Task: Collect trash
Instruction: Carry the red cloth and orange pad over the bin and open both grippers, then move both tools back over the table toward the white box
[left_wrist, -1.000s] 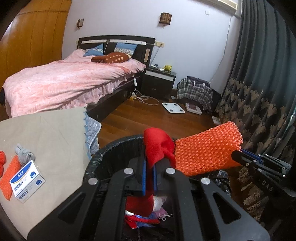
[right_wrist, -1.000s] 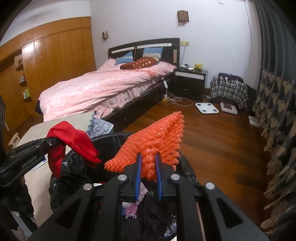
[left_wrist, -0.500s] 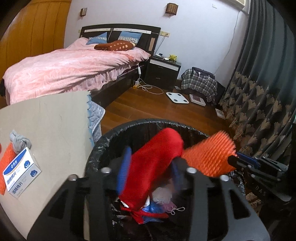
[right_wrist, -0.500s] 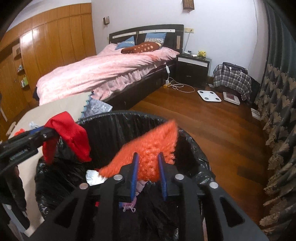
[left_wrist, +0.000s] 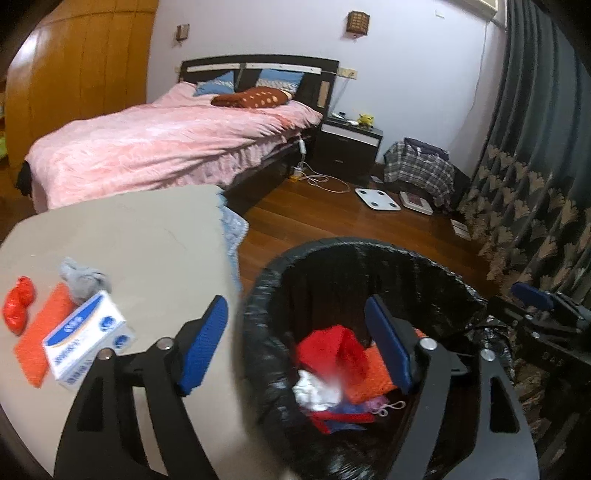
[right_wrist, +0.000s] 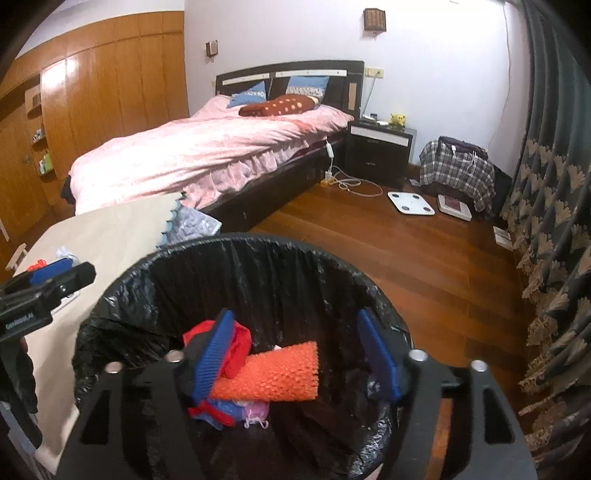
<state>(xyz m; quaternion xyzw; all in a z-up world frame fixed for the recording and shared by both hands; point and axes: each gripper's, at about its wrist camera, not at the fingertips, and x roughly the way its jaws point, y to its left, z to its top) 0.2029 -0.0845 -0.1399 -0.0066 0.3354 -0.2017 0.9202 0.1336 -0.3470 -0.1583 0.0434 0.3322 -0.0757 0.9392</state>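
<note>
A black-lined trash bin (left_wrist: 369, 258) (right_wrist: 236, 251) stands beside the beige table (left_wrist: 140, 236). Inside it lie the red cloth (left_wrist: 332, 350) (right_wrist: 240, 347) and the orange bubble sheet (right_wrist: 273, 376) (left_wrist: 376, 376) on other rubbish. My left gripper (left_wrist: 299, 347) is open and empty, straddling the bin's left rim. My right gripper (right_wrist: 299, 354) is open and empty over the bin. On the table lie a white and blue box (left_wrist: 85, 339), a grey wad (left_wrist: 83, 280), an orange sheet (left_wrist: 40, 339) and a red crumpled piece (left_wrist: 18, 302).
A pink bed (right_wrist: 207, 155) stands behind the table. A nightstand (right_wrist: 380, 147), a plaid bag (right_wrist: 458, 166) and a white scale (right_wrist: 410, 203) sit on the wooden floor. Dark curtains (right_wrist: 554, 221) hang on the right.
Both grippers opened. The red cloth and the orange bubble sheet dropped into the bin. The left gripper swung left toward the table.
</note>
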